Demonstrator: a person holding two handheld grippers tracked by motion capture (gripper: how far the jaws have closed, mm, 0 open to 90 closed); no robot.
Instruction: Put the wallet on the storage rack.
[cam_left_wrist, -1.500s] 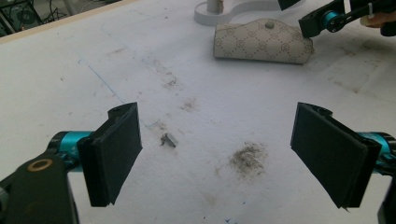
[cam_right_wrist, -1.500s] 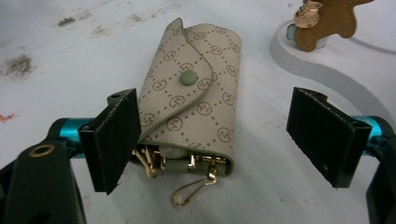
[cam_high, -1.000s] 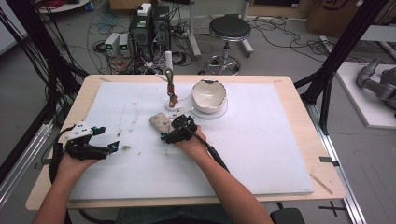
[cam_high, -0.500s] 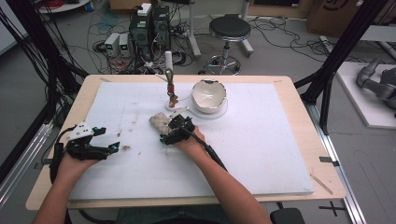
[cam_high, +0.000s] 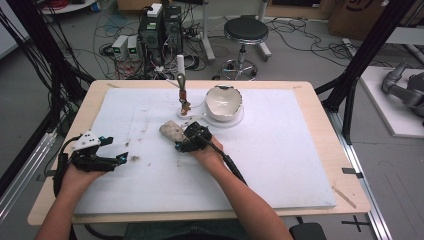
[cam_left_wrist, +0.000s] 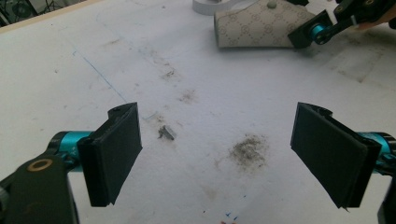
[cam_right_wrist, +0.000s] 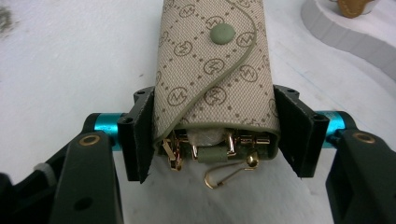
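Right gripper (cam_right_wrist: 212, 140) clenched on the beige monogrammed key pouch (cam_right_wrist: 212, 70) — jaws just closed, pads pressing both its long sides, gold hooks and clasp showing at the near end. Pouch (cam_high: 172, 132) lying flat on the white worktop (cam_high: 300, 165), near centre, at about 8 o'clock from the white bowl (cam_high: 224, 102). Left gripper (cam_left_wrist: 233, 154) released — jaws wide apart, nothing between them, over a grey smudge (cam_left_wrist: 247, 149) well off at 9 o'clock of the pouch.

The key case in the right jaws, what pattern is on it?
Beige key case with a brown monogram print, clearest in the right gripper view.
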